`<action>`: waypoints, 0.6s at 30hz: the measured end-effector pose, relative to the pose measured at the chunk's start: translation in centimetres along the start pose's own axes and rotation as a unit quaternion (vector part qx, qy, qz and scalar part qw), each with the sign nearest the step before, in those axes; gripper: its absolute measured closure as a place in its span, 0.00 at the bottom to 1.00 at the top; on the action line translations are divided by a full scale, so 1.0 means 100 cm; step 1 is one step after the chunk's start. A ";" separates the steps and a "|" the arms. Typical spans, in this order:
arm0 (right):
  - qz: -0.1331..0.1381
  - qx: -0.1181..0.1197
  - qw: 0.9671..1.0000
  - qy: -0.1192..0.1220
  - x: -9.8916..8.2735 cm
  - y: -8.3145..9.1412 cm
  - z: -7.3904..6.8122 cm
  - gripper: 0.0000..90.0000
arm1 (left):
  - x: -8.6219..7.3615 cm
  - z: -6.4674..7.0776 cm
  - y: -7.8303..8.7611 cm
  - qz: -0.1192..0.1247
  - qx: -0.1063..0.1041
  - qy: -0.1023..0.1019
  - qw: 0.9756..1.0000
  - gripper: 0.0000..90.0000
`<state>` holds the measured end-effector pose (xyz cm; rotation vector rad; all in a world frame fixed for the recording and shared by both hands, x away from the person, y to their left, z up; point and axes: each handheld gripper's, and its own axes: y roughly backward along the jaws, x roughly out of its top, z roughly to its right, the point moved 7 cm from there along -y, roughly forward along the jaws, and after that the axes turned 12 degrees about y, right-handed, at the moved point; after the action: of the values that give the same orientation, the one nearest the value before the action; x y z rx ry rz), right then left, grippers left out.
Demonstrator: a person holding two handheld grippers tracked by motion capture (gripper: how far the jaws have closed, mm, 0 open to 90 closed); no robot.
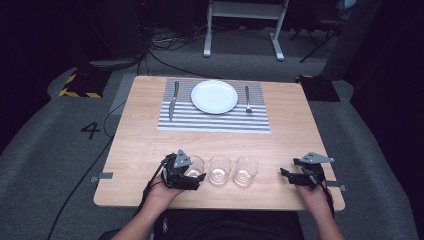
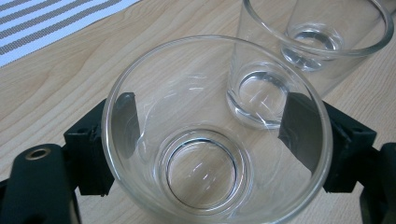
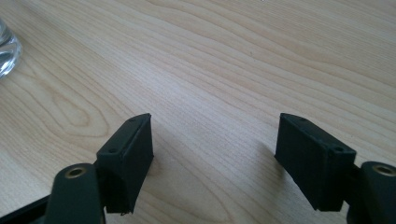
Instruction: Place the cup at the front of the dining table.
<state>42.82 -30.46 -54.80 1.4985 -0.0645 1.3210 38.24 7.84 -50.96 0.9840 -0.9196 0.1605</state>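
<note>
Three clear empty glasses stand in a row near the table's front edge. My left gripper is shut on the left glass, its black pads pressed against the wall on both sides. The middle glass stands just beyond it, and the right glass after that. My right gripper rests low at the front right, open over bare wood with nothing between its fingers. A curved bit of glass shows at the left edge of the right gripper view.
Farther back on the wooden table a striped placemat carries a white plate, with a knife to its left and a fork to its right. Bare wood lies between the mat and the glasses.
</note>
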 end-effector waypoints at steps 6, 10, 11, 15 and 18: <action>0.002 0.000 1.000 0.000 0.000 0.000 0.000 0.31 | 0.001 -0.001 0.002 0.004 -0.010 0.019 1.000 0.20; 0.002 0.001 1.000 -0.003 0.000 -0.001 0.000 0.31 | 0.003 -0.001 0.003 0.004 -0.011 0.015 1.000 0.20; 0.002 0.001 1.000 -0.005 0.000 -0.001 0.000 0.31 | 0.005 -0.001 0.005 0.008 -0.013 0.018 1.000 0.20; 0.002 0.002 1.000 -0.006 0.000 -0.001 0.000 0.31 | 0.009 -0.003 0.011 0.011 -0.009 0.015 1.000 0.20; 0.002 0.002 1.000 -0.005 0.000 -0.001 0.000 0.31 | 0.011 -0.006 0.015 0.009 -0.007 0.016 1.000 0.20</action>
<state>42.88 -30.42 -54.81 1.5094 -0.0724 1.3174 38.50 8.84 -49.33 0.9572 -0.9002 0.1837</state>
